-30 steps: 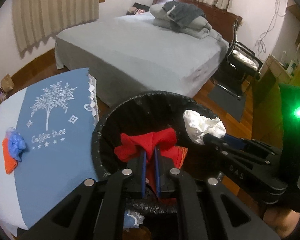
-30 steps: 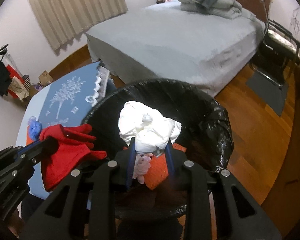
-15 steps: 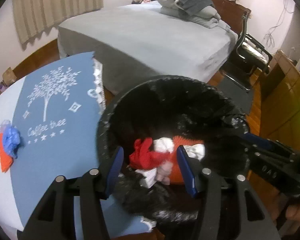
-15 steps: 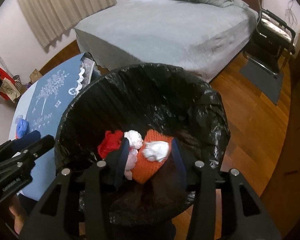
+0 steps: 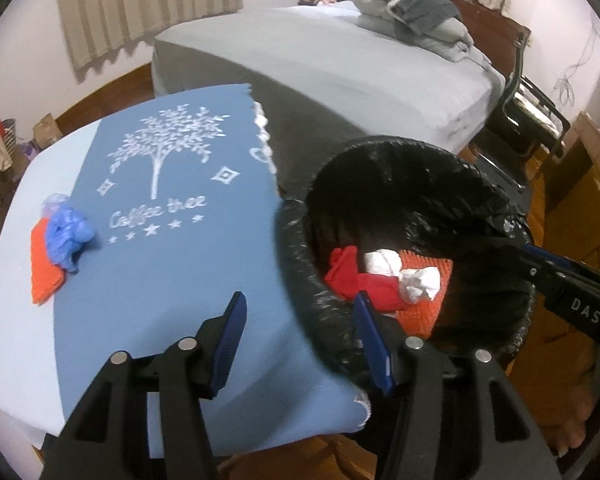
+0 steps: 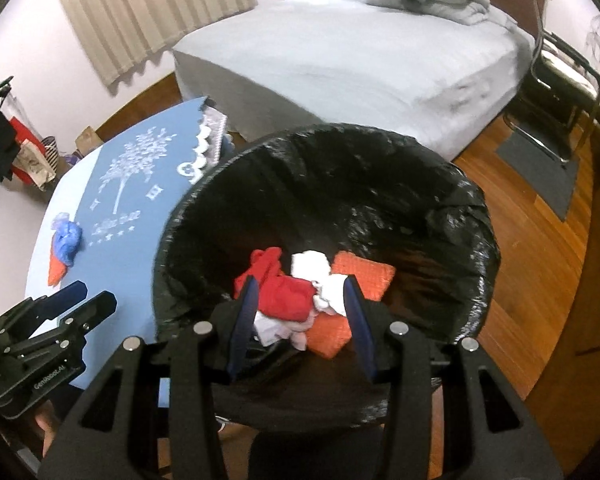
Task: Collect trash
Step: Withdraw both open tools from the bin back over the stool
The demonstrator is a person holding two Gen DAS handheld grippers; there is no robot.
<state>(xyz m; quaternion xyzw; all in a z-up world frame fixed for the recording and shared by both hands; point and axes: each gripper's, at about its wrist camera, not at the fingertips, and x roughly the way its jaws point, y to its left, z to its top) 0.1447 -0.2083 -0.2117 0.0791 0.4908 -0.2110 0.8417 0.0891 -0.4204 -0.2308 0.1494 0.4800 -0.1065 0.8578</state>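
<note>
Both hand-held grippers, left (image 5: 300,344) marked "GenRobot.AI" and right (image 6: 300,320) marked "DAS", were held apart, empty; "Coffee tree" was printed on the counter cloth (image 5: 160,216).

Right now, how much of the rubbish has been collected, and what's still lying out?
Done: a red cloth, white tissue wads and an orange piece lie in the black-lined bin. In hand: nothing; the left gripper and right gripper are both open and empty. Left: a blue crumpled bag on an orange piece on the table.
</note>
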